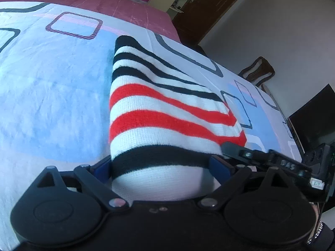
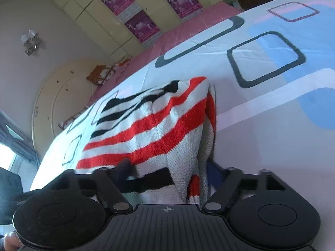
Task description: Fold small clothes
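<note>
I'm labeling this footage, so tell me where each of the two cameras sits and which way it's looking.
Left wrist: sits on the left gripper, looks along its fingers over the striped sweater and the bed sheet; the right gripper shows at the right edge.
Right wrist: sits on the right gripper, tilted, looks across the same sweater toward the wardrobe.
Shared: sweater, sheet, pink posters.

Striped knit garment, white with red and black bands, partly folded, near edge raised off patterned sheet.
</note>
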Tool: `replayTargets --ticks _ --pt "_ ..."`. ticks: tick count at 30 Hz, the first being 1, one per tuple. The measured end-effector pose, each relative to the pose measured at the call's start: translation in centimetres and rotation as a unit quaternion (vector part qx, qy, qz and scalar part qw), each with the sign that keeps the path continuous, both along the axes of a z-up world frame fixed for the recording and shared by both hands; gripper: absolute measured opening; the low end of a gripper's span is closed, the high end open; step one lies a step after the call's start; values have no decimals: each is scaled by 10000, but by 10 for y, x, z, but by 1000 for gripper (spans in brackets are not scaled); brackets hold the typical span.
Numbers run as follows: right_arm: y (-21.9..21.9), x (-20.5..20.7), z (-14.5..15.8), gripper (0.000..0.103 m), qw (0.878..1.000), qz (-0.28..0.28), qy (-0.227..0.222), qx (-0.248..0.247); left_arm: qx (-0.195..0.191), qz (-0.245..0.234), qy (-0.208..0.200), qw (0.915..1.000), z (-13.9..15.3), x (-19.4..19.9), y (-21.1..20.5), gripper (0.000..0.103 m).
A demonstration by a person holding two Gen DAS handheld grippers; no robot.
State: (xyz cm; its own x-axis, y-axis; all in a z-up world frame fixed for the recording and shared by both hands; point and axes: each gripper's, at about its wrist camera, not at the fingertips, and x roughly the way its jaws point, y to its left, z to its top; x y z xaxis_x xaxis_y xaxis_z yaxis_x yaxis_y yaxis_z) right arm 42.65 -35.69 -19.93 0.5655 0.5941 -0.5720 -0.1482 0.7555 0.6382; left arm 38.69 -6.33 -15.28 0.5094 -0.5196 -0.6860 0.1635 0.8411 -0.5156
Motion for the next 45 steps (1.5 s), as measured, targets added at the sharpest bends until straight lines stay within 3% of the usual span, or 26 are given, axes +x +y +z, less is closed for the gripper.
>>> replayTargets --ticks 4,6,10,13,21,28,34,45 --pt "-5 0 1 58 9999 118 62 -7 -17 6 6 10000 3 -1 -1 84" --pt "-5 0 2 42 9997 157 144 88 -18 60 -28 10000 5 -2 0 78" --pt "-4 -5 14 37 9999 50 111 62 105 67 -186 9997 16 -6 -3 59" --pt "-4 -12 27 36 9999 28 -5 147 39 93 -218 9997 24 -7 2 51" --pt "29 -32 57 36 9992 143 -251 292 106 199 -455 9987 51 -23 35 50" --pt "109 -49 78 36 9984 257 -410 282 187 267 -682 9971 72 -44 101 50" --pt "202 -70 87 36 9985 159 -480 186 67 217 -786 9966 73 -54 184 50" --pt "348 -63 66 36 9985 336 -326 295 273 450 -703 9961 60 -50 318 50"
